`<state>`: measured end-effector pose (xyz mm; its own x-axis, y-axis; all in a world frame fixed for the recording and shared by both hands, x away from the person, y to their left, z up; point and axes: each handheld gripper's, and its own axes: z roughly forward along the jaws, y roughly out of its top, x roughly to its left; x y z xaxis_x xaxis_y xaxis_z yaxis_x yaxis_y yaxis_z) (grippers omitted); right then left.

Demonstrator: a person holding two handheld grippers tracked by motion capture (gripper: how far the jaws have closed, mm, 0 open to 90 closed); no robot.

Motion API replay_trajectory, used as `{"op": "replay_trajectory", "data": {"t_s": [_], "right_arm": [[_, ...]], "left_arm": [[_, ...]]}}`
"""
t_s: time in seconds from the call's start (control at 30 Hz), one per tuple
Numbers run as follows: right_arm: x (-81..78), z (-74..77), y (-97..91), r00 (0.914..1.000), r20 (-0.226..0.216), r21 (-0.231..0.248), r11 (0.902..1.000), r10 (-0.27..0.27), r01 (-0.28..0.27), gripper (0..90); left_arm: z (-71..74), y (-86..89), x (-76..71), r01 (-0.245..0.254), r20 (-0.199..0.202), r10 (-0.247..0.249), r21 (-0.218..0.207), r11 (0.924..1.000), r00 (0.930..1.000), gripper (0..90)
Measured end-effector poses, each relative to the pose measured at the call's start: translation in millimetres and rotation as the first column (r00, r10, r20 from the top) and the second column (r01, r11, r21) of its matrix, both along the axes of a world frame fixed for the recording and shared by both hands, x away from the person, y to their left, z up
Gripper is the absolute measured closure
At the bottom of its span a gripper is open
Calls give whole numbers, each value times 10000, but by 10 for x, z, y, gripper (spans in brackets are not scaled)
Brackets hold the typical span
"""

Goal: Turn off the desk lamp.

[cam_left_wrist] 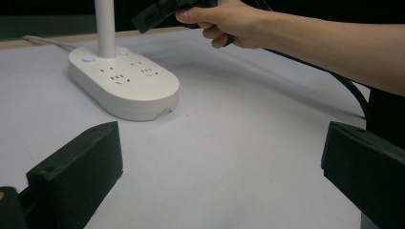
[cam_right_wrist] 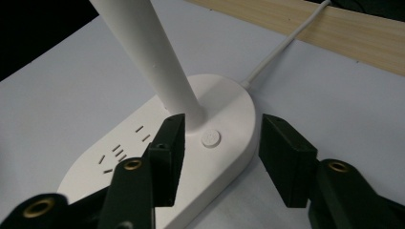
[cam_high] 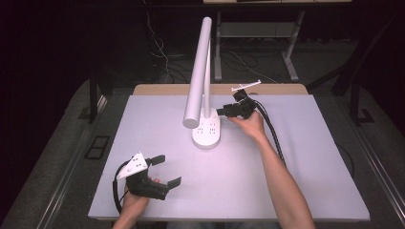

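White table (cam_high: pixel 305 157), dark room beyond.

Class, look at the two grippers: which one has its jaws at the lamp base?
The right gripper: its jaws straddle the lamp base by the button. The left gripper rests far off, open.

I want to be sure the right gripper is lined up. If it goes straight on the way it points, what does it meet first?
Probably the round power button on the lamp base, which lies between the right gripper tips.
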<state>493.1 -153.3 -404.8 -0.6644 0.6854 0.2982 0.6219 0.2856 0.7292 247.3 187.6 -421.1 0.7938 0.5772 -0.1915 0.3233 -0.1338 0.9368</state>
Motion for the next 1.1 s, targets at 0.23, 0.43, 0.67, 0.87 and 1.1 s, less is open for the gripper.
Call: {"op": "replay_trajectory", "data": {"t_s": [0.23, 0.43, 0.67, 0.87, 1.1], "right_arm": [[57, -89, 36, 9998, -197, 367, 9993, -36, 44, 703], [97, -135, 84, 9993, -329, 412, 9990, 156, -142, 868], [147, -178, 231, 9984, -384, 84, 9991, 420, -417, 900], [169, -226, 273, 9978, -611, -33, 9996, 266, -269, 900], [146, -253, 260, 9980, -492, -77, 9991, 401, -405, 900]], "left_arm": [[0, 3, 4, 17, 8, -17, 19, 10000, 10000, 0], [-1, -4, 4, 41, 3, -41, 22, 10000, 10000, 0], [-4, 5, 9, 57, -12, -57, 34, 10000, 10000, 0], [-3, 10, 8, 55, -5, -55, 37, 10000, 10000, 0], [-13, 0, 22, 70, -98, -69, 79, 9999, 9999, 0]]}}
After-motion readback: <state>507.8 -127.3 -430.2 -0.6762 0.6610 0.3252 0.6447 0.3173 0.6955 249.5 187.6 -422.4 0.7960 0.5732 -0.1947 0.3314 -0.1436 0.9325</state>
